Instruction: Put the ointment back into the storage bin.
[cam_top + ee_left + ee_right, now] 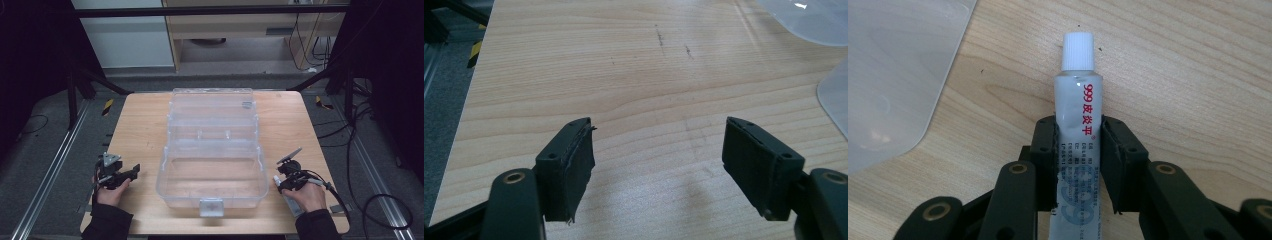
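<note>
A white ointment tube [1079,95] with red print and a ribbed white cap lies lengthwise between the jaws of my right gripper [1078,125], whose pads press on its sides just above the wooden table. From above, the right gripper [286,176] sits right of the clear box, and the tube's tail [295,206] sticks out under the hand. My left gripper [659,135] stands open over bare wood with nothing between its jaws. It rests at the table's front left [131,172].
An open clear plastic box [161,176] fills the table's middle, its lid [212,102] laid back toward the far edge and a latch [211,206] at the front. The box's corner [893,75] lies close left of the held tube. Dark floor and cables surround the table.
</note>
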